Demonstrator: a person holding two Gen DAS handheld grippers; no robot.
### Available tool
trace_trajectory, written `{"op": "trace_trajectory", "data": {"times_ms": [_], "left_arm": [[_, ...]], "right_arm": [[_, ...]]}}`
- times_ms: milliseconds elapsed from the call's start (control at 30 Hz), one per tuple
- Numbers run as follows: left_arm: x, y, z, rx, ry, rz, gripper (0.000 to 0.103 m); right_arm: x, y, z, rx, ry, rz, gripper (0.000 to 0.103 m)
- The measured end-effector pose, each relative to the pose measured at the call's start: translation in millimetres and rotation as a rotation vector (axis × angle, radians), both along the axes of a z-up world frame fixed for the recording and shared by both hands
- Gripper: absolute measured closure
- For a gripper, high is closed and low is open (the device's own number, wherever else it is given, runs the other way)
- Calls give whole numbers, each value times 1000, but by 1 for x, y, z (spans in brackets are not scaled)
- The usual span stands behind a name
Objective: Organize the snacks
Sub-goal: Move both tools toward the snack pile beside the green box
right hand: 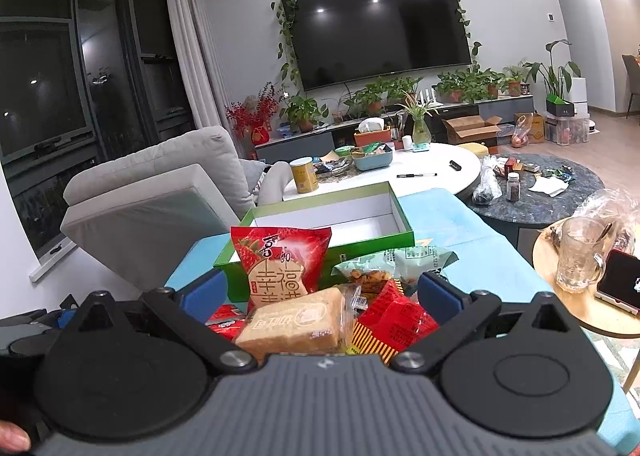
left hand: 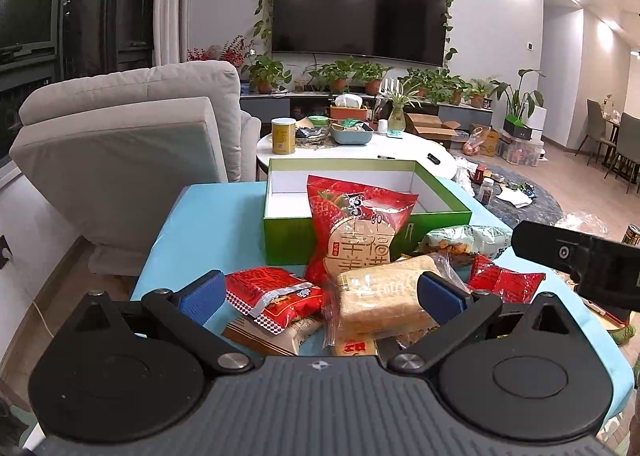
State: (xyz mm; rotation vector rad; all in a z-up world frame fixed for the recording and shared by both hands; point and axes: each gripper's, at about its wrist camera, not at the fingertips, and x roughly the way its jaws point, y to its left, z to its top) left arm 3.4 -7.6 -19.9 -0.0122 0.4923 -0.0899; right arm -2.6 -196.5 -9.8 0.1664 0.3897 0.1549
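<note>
While your left gripper [left hand: 320, 292] hangs low over the snack pile, its ribbed blue rubber pads [left hand: 202, 296] stand wide apart with nothing between them. Below the gap lie a flat crinkled red foil packet [left hand: 272, 292] and a blocky pale cracker brick in clear film [left hand: 380, 298]. Your right gripper [right hand: 320, 294] is spread just as wide, also empty, above the same cracker brick [right hand: 296, 322] and a glossy red wrapper with yellow stripes [right hand: 394, 324]. Behind these, a puffy red strawberry-print pillow bag [left hand: 356, 232] stands upright, leaning against the front wall of the shallow rectangular green cardboard box [left hand: 284, 236], whose white inside holds nothing. To the right of the bag lies a soft pale-green pouch of fried snacks [left hand: 466, 240]. All of it rests on a smooth light-blue tabletop [left hand: 200, 223]. Beyond the box sits a round white table [left hand: 400, 143] with a yellow cylindrical tin [left hand: 283, 135].
</note>
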Motion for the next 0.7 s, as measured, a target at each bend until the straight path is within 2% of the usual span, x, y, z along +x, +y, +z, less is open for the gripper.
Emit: {"op": "trace_trajectory", "data": {"times_ms": [300,433,700], "left_arm": [[2,1,-1,-8,10,-5,1],[1,5,-3,-37,5,-17,1],[4,6,-5,-47,20,-41,9]], "right_arm": [[0,0,-2,-5,11,-7,35],[1,0,-4,-7,23,-4,35],[8,4,-6,-14,66,15,35]]}}
